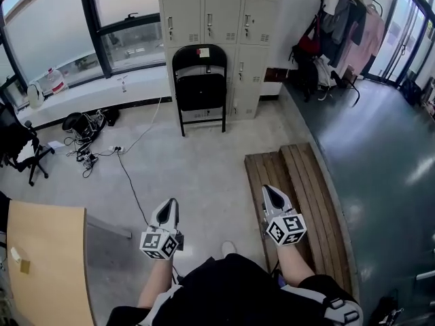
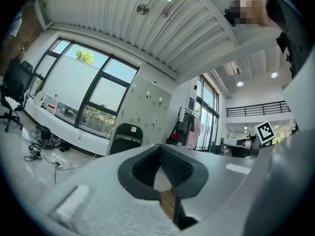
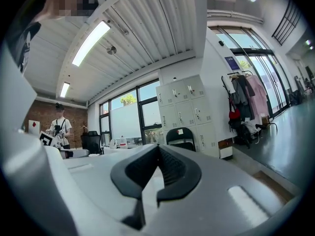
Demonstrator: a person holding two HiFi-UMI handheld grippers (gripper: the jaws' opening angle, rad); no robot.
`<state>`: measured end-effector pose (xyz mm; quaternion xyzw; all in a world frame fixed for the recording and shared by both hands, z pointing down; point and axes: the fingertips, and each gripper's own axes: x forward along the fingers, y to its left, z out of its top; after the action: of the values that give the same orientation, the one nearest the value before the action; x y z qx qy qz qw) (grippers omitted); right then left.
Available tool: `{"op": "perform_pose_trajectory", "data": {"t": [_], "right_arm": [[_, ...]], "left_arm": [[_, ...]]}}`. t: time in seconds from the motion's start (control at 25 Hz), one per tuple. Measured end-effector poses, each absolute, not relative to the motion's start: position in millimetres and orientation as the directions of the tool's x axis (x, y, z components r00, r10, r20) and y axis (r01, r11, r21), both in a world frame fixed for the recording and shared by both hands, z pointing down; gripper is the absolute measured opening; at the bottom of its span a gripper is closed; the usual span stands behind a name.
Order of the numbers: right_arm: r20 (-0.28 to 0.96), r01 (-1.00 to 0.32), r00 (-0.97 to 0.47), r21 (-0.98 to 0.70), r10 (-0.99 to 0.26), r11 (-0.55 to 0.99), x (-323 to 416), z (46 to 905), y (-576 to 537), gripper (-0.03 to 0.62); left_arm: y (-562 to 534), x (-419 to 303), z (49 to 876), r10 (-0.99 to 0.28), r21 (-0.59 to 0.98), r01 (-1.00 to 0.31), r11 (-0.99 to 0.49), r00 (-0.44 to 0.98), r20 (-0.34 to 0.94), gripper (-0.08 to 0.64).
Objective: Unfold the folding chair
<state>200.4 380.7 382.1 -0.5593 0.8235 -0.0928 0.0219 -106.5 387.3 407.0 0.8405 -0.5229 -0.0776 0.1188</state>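
Black round-backed folding chair (image 1: 199, 87)

Label (image 1: 203, 52) on folding chair (image 1: 200, 90) illegible

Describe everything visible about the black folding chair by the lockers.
The folding chair is black, with a thin tubular frame that looks like metal, a rounded backrest and a seat flipped up flat. It is folded, upright, legs on the pale floor, directly before the grey lockers. A small pale label sits on the backrest.
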Motion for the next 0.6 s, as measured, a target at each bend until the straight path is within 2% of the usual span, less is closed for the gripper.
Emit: {"op": "perform_pose_trajectory", "data": {"t": [0.36, 0.6], "right_arm": [[0.023, -0.896, -0.42, -0.169, -0.907, 0.41, 223.4, 369.7, 296.7, 0.006], [0.062, -0.91, -0.389, -0.18, -0.919, 0.373, 253.8, 388.7, 263.0, 0.005]], "left_arm": [[329.3, -86.0, 395.5, -0.929, 0.288, -0.885, -0.365, 0.366, -0.054, 0.0], [296.8, -66.7, 390.0, -0.935, 0.241, -0.903, -0.355, 0.35, -0.064, 0.0]]}}
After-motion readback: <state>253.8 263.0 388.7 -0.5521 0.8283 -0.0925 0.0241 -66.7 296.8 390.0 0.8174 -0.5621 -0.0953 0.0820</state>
